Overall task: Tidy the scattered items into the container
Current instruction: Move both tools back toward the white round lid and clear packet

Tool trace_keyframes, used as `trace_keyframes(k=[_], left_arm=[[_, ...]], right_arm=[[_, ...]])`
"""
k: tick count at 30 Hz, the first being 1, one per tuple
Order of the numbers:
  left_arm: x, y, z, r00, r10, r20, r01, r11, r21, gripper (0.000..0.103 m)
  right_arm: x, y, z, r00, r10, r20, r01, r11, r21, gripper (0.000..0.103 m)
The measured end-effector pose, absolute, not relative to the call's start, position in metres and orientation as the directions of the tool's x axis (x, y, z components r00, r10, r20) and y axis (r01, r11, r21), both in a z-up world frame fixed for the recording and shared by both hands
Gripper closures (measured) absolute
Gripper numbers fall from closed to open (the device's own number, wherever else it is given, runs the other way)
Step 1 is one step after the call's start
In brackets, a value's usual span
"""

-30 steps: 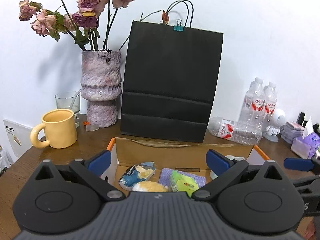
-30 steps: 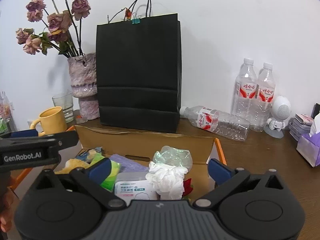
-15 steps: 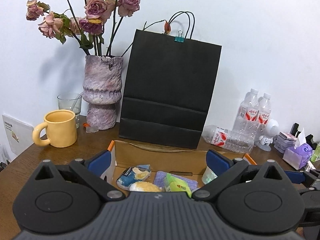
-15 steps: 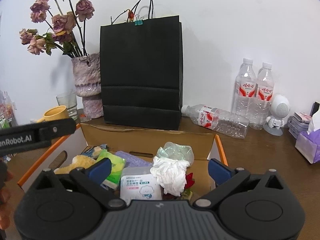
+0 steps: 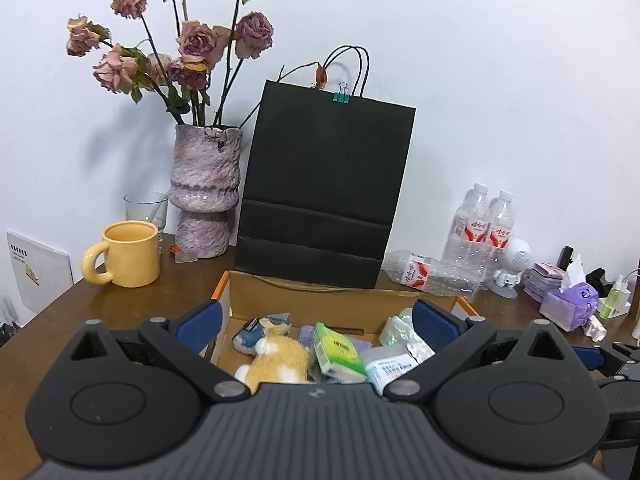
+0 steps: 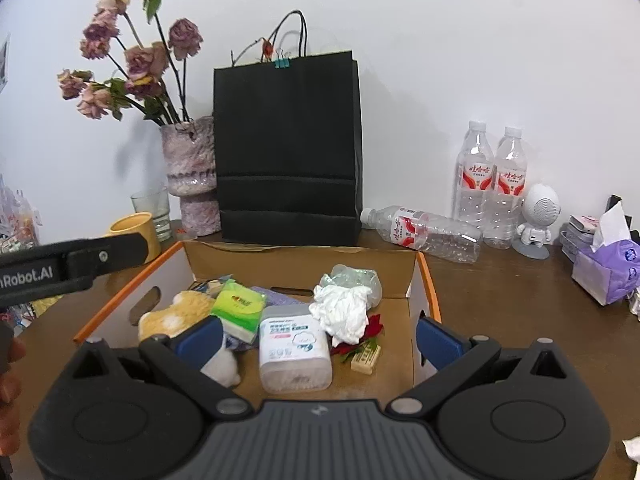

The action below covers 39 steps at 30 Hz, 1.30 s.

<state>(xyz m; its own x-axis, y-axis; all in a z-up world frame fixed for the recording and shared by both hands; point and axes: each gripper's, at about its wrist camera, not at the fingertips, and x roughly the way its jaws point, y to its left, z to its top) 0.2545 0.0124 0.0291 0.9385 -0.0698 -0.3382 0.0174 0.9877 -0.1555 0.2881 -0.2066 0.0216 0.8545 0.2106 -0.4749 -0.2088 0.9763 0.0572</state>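
Open brown cardboard box (image 6: 414,280) holds plush, tissue packs, crumpled paper; left gripper (image 5: 316,320) and right gripper (image 6: 318,334) spread, empty; tidying looks nearly done.

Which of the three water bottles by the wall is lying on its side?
The bottle nearest the black paper bag, cap pointing toward it. It lies flat on the table behind the cardboard box, while the other two bottles stand upright side by side.

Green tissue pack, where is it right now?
In the right wrist view, the green tissue pack lies inside the cardboard box, left of centre, between the yellow plush toy and the white wipes pack.
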Motion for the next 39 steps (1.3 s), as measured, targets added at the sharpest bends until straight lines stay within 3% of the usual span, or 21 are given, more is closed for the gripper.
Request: trace_keyframes(k=[12, 19, 30, 39], left_arm=[[0.181, 0.006, 0.018, 0.942, -0.076, -0.326, 0.037, 0.992, -0.124, 0.0], [0.151, 0.01, -0.003, 0.929, -0.079, -0.362, 0.039, 0.992, -0.116, 0.0], [0.135, 0.016, -0.047, 0.897, -0.024, -0.441, -0.013, 0.997, -0.079, 0.0], [0.129, 0.014, -0.063, 0.905, 0.026, -0.425, -0.037, 0.999, -0.02, 0.0]], right_arm=[[0.214, -0.21, 0.018, 0.871, 0.232, -0.432, -0.229, 0.972, 0.061, 0.0], [0.184, -0.21, 0.0, 0.862, 0.24, -0.447, -0.233, 0.97, 0.073, 0.0], [0.16, -0.197, -0.046, 0.845, 0.219, -0.488, -0.246, 0.969, 0.01, 0.0], [0.154, -0.188, -0.059, 0.857, 0.187, -0.48, -0.242, 0.969, -0.055, 0.0]])
